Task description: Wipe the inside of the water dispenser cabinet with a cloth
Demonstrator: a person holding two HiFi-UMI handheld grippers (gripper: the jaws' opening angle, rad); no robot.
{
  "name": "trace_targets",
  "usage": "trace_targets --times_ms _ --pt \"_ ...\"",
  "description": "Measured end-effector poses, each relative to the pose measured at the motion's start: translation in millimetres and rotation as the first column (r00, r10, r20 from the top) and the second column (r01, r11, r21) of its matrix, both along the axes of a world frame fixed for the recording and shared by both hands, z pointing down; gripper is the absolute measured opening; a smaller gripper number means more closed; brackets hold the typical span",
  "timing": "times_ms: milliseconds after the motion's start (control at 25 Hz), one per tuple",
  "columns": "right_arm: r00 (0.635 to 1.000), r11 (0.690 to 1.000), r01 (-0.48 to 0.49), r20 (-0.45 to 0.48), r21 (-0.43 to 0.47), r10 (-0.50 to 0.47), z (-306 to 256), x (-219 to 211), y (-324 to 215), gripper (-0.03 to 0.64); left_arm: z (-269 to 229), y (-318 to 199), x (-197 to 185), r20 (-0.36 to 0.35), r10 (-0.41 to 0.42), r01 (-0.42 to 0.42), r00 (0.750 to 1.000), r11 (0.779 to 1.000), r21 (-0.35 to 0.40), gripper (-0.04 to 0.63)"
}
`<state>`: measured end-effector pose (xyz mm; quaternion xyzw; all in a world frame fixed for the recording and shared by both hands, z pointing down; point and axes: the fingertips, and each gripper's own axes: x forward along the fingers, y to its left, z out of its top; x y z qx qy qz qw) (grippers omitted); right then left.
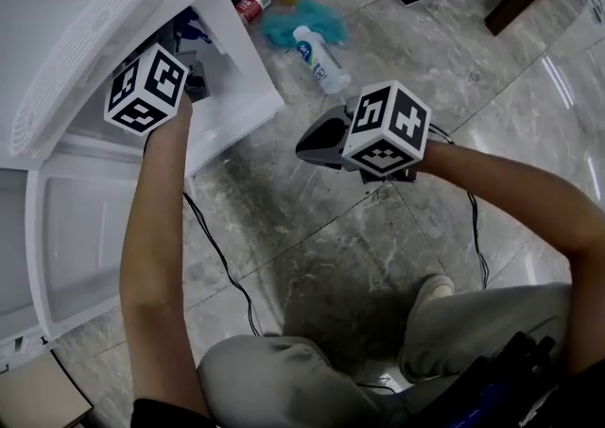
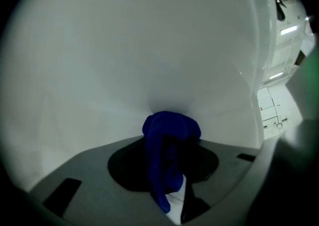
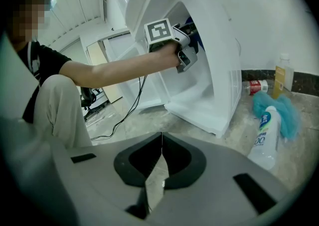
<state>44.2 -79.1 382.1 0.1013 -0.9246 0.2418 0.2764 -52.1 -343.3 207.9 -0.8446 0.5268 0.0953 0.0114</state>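
Marble floor (image 1: 312, 228), one white cabinet (image 3: 219, 70), three bottles (image 3: 265, 135) and one teal rag (image 3: 286, 113) ahead of the right gripper (image 3: 160, 151), tilted down, jaws clenched on nothing. Left arm stretches into the cabinet, left gripper (image 2: 172, 170) about level, jaws grasping one blue cloth (image 2: 169, 132), wall dead ahead.
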Motion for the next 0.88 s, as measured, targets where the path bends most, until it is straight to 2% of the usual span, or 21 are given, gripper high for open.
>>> trace_targets --times_ms 80,280,440,560,720,880 --pt "1.0 1.0 0.002 -0.004 0.006 -0.002 0 0 -2 -0.002 -1 -6 0 0.016 -0.007 0.007 1.0 1.0 -0.001 0.132" --pt "1.0 1.0 -0.006 -0.01 0.012 0.006 -1 5 -5 -0.002 -3 -23 -5 0.107 -0.054 0.055 0.993 0.998 -0.003 0.132" --pt "1.0 1.0 -0.005 -0.015 0.004 0.005 1 7 -2 -0.002 6 -11 -3 0.101 -0.049 0.049 0.994 0.999 -0.003 0.132" --pt "1.0 1.0 0.005 -0.018 0.0 -0.005 3 5 0 -0.002 12 -2 -1 0.071 -0.032 0.033 0.997 0.999 -0.018 0.132" --pt "1.0 1.0 0.016 -0.014 0.012 -0.016 1 0 0 -0.002 9 -19 -5 0.09 -0.07 0.076 0.993 0.995 -0.061 0.132" --pt "1.0 0.999 0.024 -0.021 0.033 -0.023 -1 3 -1 -0.002 8 -24 -3 0.071 -0.033 0.039 0.997 0.996 -0.078 0.132"
